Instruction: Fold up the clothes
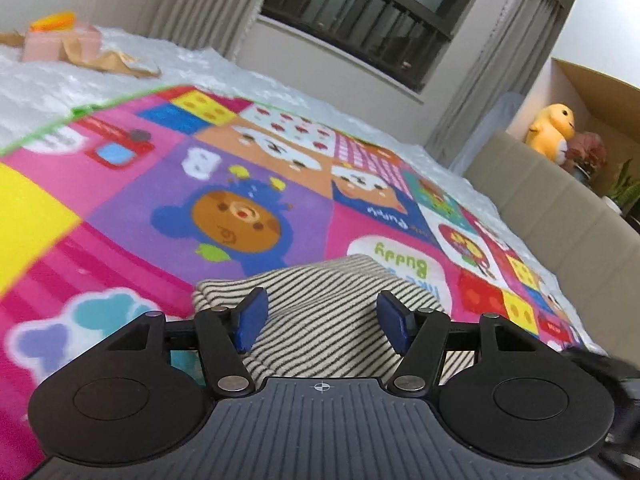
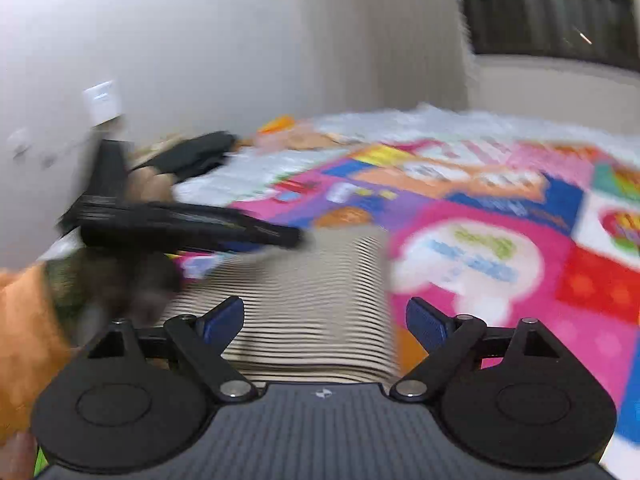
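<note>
left tongs (image 1: 322,322): open over striped garment (image 1: 320,300) on cartoon play mat (image 1: 160,200) | right tongs (image 2: 326,326): open, same garment below | only left view: yellow plush toy (image 1: 552,128) | only right view: wall switch (image 2: 102,102)

light: soft, even, indoor | right wrist: heavy motion blur | edges: fisheye-bent, dark corners

White bed (image 1: 280,80), bright cartoon mat (image 1: 168,184) spread across it, striped garment (image 1: 328,312) folded on the mat, pink box (image 1: 60,42) and brown paper (image 1: 116,62) at far corner.
</note>
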A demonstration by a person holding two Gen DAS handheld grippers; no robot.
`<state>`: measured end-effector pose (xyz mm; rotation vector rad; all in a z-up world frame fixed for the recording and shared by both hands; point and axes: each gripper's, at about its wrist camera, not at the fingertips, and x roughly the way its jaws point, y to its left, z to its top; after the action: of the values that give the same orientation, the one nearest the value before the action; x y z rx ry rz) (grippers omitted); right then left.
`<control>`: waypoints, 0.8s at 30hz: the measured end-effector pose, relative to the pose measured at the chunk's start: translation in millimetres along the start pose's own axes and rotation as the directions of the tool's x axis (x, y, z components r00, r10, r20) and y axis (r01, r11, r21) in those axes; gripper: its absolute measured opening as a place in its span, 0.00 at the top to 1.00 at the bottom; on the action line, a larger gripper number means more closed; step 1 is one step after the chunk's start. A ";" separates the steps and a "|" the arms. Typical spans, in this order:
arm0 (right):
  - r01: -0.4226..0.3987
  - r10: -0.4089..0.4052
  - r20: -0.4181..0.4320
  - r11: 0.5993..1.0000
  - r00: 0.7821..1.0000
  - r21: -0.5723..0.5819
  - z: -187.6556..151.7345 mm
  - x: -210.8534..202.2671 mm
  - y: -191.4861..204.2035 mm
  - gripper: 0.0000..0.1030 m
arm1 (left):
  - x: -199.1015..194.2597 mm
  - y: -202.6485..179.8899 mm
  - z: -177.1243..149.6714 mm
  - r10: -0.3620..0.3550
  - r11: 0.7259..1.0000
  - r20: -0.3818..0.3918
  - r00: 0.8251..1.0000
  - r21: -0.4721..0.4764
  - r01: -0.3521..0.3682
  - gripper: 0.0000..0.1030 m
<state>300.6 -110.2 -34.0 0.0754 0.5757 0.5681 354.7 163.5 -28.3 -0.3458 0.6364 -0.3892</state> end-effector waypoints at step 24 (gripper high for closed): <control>0.057 -0.054 -0.036 0.994 0.998 0.092 -43.5 -26.0 -11.6 0.01 | -76.3 -47.9 -85.0 0.132 0.991 0.061 0.989 -0.045 -0.130 0.07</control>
<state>265.0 -137.6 -60.2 0.1375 0.6347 0.4894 233.3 139.9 -33.5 -0.3521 0.6021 -0.2389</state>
